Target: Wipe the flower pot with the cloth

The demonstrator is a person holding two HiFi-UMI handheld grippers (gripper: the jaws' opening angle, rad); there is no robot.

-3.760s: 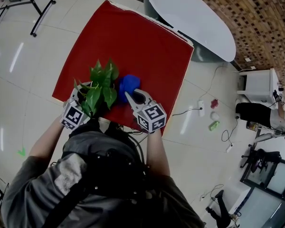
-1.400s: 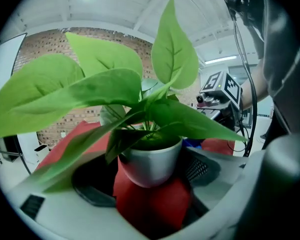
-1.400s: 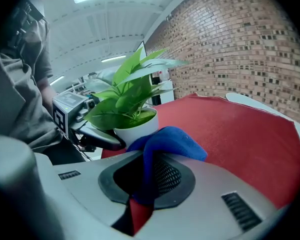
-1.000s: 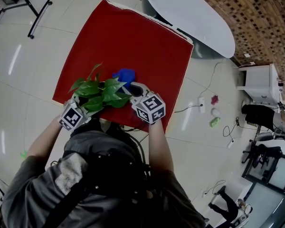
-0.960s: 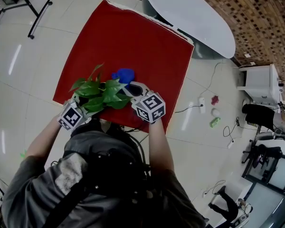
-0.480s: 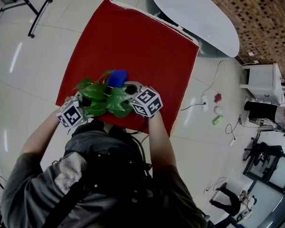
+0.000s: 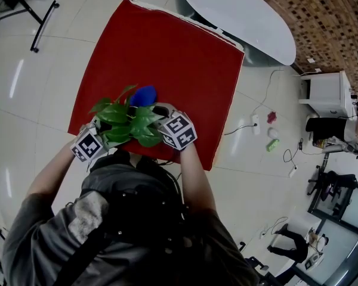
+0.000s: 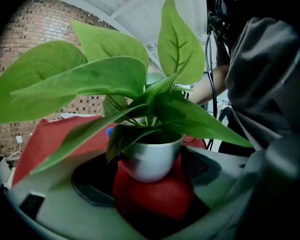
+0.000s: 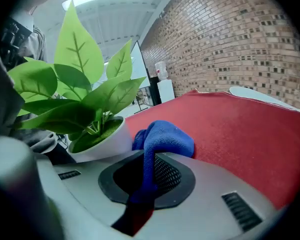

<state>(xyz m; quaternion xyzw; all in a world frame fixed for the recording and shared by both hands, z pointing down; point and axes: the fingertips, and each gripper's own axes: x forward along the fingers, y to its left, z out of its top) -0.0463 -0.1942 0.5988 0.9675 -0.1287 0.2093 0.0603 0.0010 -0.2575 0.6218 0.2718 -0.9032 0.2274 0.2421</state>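
A leafy green plant grows in a white flower pot near the front edge of the red table. My left gripper is shut on the pot's lower body, one jaw on each side. My right gripper is shut on a blue cloth, which bunches past the jaw tips and presses against the pot's side. In the head view the cloth shows just beyond the leaves, with the right gripper to the plant's right and the left gripper to its left. Leaves hide the pot there.
A white oval table stands beyond the red table's far right corner. Cables and small items lie on the tiled floor to the right, near a white cabinet. A black stand is at far left.
The right gripper has carried the blue cloth from the plant's right side round to its far side, closer against the pot. The left gripper has stayed on the pot.
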